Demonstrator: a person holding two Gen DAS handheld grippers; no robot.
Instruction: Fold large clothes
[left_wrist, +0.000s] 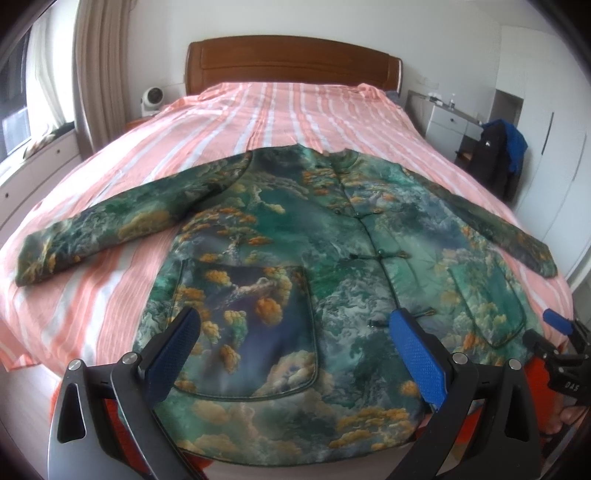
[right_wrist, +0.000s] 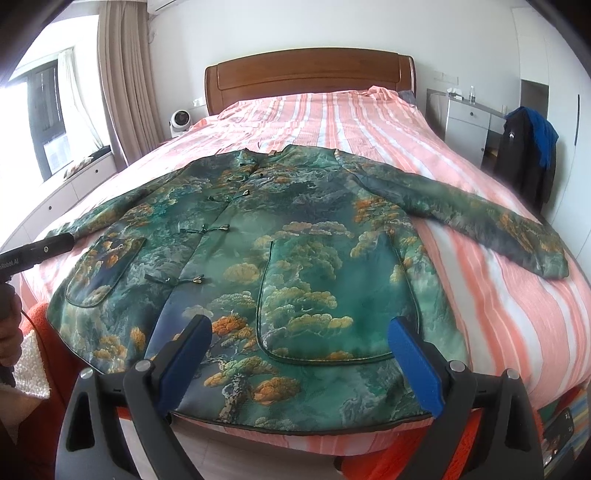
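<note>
Both grippers, left gripper and right gripper, hover spread apart above the jacket's hem.

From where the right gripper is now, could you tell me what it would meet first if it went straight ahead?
Most likely the green landscape-print padded jacket spread on the pink striped bed: the open right gripper points at its lower front, around the patch pocket. Depth is unclear.

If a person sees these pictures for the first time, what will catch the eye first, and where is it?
First comes the green jacket with orange trees and clouds, spread flat and buttoned at the foot of the bed, both sleeves stretched out to the sides. Under it, the pink-and-white striped bedcover runs back to the wooden headboard. In front, the left gripper and the right gripper are open over the jacket's hem, holding nothing.
</note>
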